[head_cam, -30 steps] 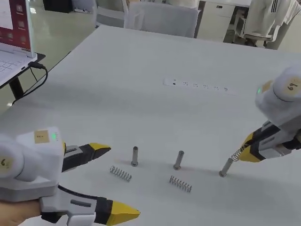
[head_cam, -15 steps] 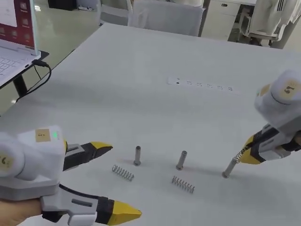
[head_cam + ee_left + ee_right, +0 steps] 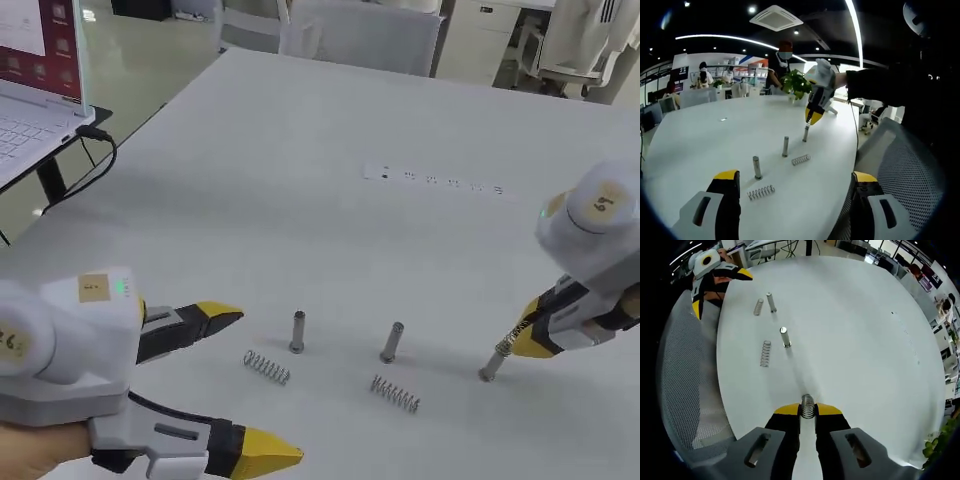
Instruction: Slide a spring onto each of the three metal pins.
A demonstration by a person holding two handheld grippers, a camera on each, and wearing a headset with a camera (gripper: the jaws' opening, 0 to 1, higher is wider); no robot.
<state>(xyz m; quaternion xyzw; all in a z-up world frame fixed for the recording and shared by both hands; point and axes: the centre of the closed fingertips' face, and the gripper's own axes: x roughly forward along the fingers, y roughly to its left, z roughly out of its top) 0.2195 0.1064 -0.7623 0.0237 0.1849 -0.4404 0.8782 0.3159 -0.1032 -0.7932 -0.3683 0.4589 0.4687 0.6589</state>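
Here, working at a white desk [image 3: 300, 150]: holding the left gripper [image 3: 270, 386] wide open and empty near the front edge, and clamping the right gripper [image 3: 512, 342] tight on a spring [image 3: 808, 406], touching it to the top of the rightmost pin [image 3: 491, 366]. Facing, further left, the upright middle pin [image 3: 392, 341] and leftmost pin [image 3: 298, 331], one loose spring [image 3: 395, 393] lying just beside the first, another loose spring [image 3: 266, 367] just beside the second.
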